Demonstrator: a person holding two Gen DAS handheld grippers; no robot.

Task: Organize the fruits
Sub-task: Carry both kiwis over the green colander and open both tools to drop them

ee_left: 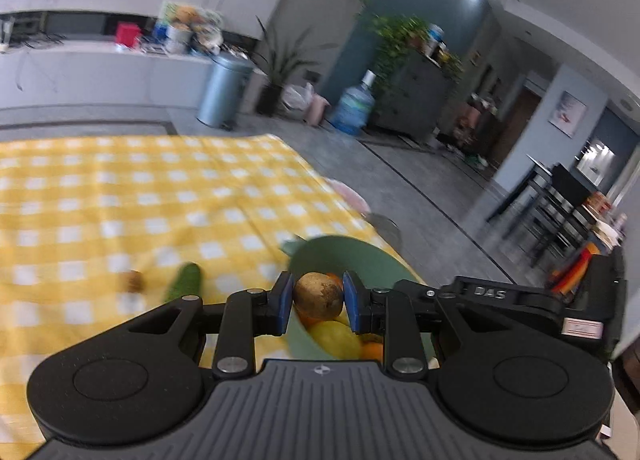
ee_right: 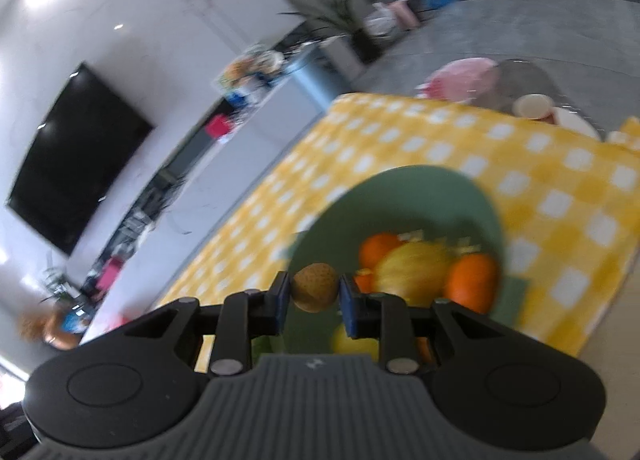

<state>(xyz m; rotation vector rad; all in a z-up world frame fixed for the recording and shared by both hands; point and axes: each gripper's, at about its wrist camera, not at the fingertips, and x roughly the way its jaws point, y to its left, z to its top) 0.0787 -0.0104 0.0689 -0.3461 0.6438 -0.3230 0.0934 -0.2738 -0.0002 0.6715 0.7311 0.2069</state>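
Yellow-and-white checked cloth (ee_left: 132, 196) covers the tabletop, with a grey-tiled room beyond. At lower centre of the left wrist view, the left claw (ee_left: 318, 302) grips a round brown speckled fruit (ee_left: 319, 296) between its blue pads, above the green bowl (ee_left: 360, 260) of oranges and yellow fruit. A green cucumber-like piece (ee_left: 185, 281) and a small brown item (ee_left: 133, 281), too blurred to identify, lie on the cloth at lower left. White letters "DAS" (ee_left: 489, 293) show on black gear at lower right. In the right wrist view, the right claw (ee_right: 313, 296) clamps a similar small brown round fruit (ee_right: 315, 287) at lower centre, over the bowl's near edge.
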